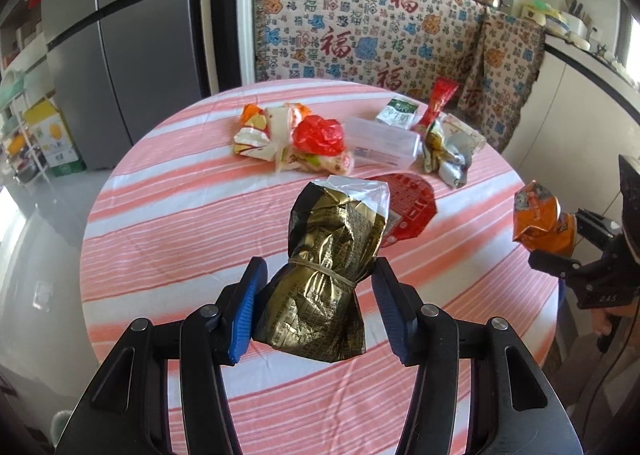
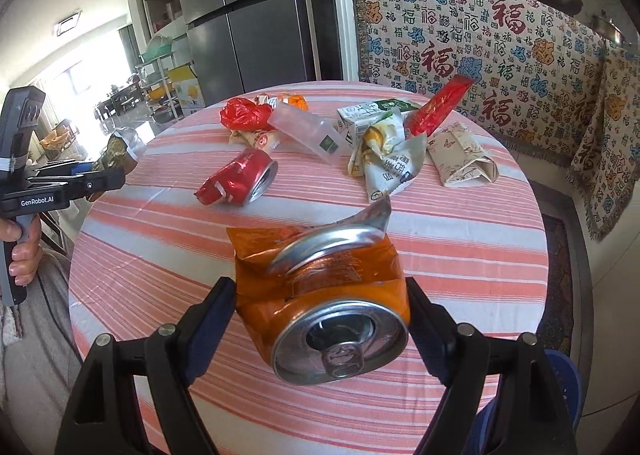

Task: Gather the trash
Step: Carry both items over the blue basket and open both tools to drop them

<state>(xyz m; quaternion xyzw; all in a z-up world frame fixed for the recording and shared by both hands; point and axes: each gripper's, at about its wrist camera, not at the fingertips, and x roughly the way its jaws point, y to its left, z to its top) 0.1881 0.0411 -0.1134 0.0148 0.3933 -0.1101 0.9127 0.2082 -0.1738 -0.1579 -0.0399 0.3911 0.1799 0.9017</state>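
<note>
Two light catches: my left gripper (image 1: 316, 309) pinches the crinkly gold bag (image 1: 324, 275) below its tied waist, my right gripper (image 2: 320, 329) clamps the crushed, slippery orange can (image 2: 320, 295).

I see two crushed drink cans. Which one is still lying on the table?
The red can, lying on its side on the striped tablecloth, open end toward the camera. The orange can is off the table, clamped in the right hand-held gripper.

The red can (image 1: 404, 211) lies half hidden behind the gold bag (image 1: 324, 275). The clear box (image 1: 380, 143) is blurred, its label unreadable. At the far counter (image 1: 576, 43), the dishes are too small to tell apart.
</note>
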